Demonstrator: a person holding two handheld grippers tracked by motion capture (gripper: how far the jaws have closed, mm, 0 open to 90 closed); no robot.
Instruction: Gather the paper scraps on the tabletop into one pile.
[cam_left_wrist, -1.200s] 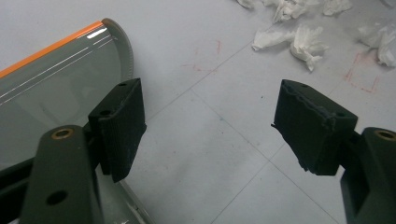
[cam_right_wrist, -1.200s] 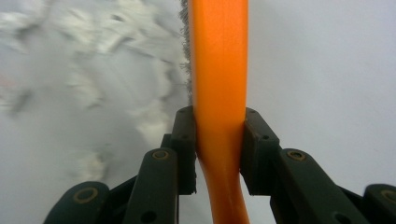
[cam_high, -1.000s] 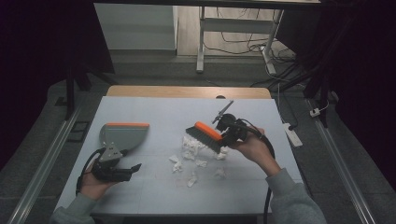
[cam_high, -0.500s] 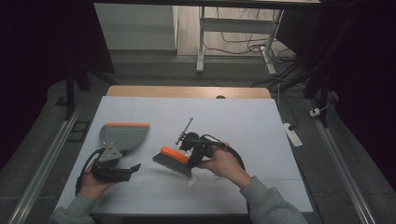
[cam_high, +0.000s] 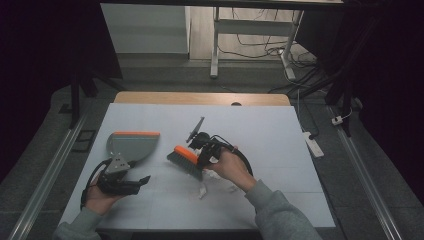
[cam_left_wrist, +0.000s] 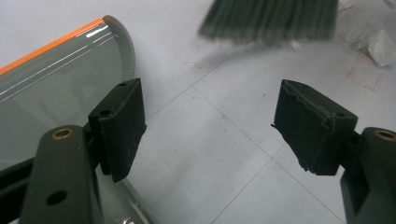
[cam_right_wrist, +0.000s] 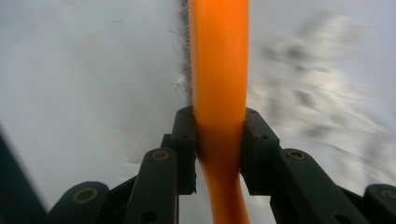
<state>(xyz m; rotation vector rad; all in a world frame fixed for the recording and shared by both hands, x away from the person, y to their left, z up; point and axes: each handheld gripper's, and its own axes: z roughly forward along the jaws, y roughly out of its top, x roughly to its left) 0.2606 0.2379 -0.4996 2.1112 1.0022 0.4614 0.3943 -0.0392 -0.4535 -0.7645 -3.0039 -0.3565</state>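
The white table top (cam_high: 280, 150) carried everything, with most of its far and right parts bare. Near its left edge lay the grey plastic dustpan with an orange lip (cam_high: 131, 146), mouth turned toward the middle; in the left gripper view its clear grey pan sat beside the left jaw, and whether it touched that jaw could not be told. The left gripper (cam_high: 131, 183) rested near the front left corner, jaws spread wide with nothing between the pads. Just right of the dustpan, about the middle of the surface, stood the small hand brush with an orange back and dark grey bristles (cam_high: 186, 160), bristles down on the top. The right gripper (cam_high: 207, 152) was clenched on the brush's orange handle (cam_right_wrist: 219, 140), pads pressing both sides. Crumpled white paper scraps (cam_high: 202, 190) lay toward the front edge, behind the brush and well short of the pan. By this, sweeping looked under way but unfinished: no scrap sat in the dustpan, and the litter had yet to be driven in.
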